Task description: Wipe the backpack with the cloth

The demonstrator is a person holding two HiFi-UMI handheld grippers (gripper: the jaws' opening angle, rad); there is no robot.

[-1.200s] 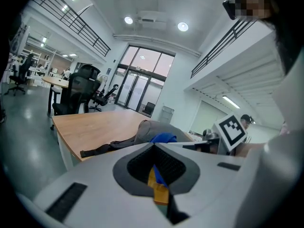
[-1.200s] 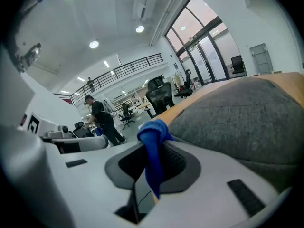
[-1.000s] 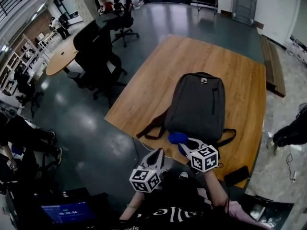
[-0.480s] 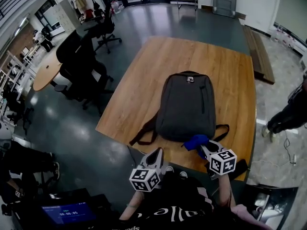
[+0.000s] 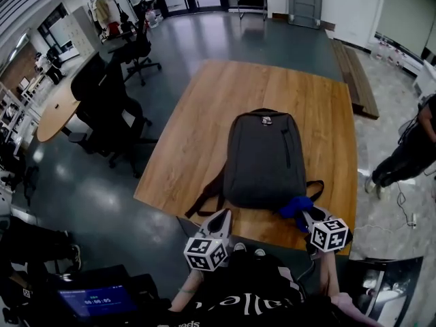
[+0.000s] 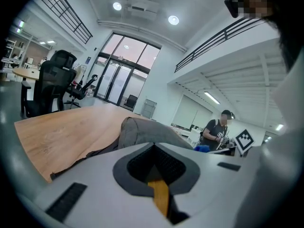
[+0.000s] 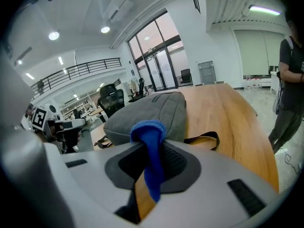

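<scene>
The right gripper has its fingers pinched tight on a bunched blue cloth, at the near right corner of the dark grey backpack. The backpack lies flat on the wooden surface, straps trailing. The left gripper has its fingers pressed together, empty.

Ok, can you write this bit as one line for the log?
right gripper: shut on cloth | cloth: blue, at near right corner of backpack | left gripper: shut, empty | backpack: flat on table
</scene>
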